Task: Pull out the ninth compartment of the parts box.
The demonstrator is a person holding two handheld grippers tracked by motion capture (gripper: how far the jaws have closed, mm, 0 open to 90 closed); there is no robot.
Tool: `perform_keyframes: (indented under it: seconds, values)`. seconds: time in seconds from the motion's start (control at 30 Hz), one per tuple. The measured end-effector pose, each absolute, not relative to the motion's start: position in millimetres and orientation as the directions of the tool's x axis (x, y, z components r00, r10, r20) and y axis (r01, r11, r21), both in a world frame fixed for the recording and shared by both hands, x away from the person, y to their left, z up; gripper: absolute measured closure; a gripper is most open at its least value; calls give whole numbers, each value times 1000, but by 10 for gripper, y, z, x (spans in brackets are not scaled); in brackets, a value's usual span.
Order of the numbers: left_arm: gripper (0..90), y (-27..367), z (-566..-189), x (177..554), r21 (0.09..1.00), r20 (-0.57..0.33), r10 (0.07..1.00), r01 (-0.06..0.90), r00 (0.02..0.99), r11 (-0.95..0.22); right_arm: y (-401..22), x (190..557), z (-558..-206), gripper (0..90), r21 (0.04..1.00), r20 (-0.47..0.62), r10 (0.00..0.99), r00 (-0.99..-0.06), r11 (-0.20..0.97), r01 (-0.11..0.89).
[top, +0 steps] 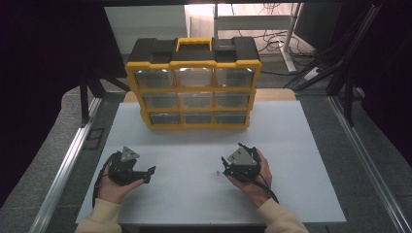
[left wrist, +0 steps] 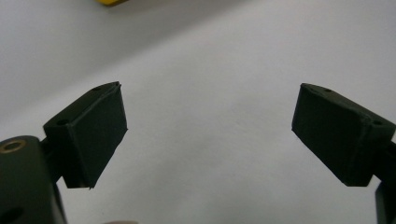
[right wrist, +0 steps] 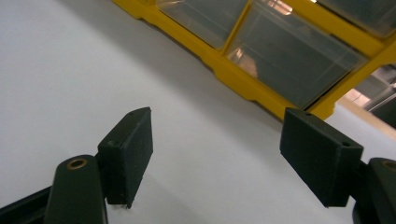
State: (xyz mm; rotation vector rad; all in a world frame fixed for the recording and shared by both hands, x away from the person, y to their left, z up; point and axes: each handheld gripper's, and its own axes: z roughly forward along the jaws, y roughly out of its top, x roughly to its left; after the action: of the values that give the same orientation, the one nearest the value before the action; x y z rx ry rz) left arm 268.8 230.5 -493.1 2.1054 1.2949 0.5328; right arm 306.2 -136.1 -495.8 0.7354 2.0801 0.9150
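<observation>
Organizer (top: 194, 87): yellow frame and handle, black top. Nine drawers (top: 197, 99), clear and greyish, set in a three-by-three grid; in the right gripper view the clear fronts carry pale glints. Tabletop (top: 204, 155): plain white, no pattern; tan edge behind the organizer. Left claw (top: 149, 174): matte black, grey plate on top. Right claw (top: 224, 166): matte black, grey plate, brass-coloured ring at a joint. Tiny pale speck (top: 215, 171) on the white. Sleeves (top: 99, 218): cream. Floor (top: 43, 160): grey.

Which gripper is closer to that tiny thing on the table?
The right gripper. The tiny speck lies just beside it, far from the left gripper.
</observation>
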Motion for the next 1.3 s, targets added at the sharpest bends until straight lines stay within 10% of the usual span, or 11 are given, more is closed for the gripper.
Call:
perform_keyframes:
  seconds: [1.3]
  values:
    - [111,2275,-4973,2687,685,57,885,627,462,-371,-1408,3406,-4962,257,634,-668,609,-429,767,100]
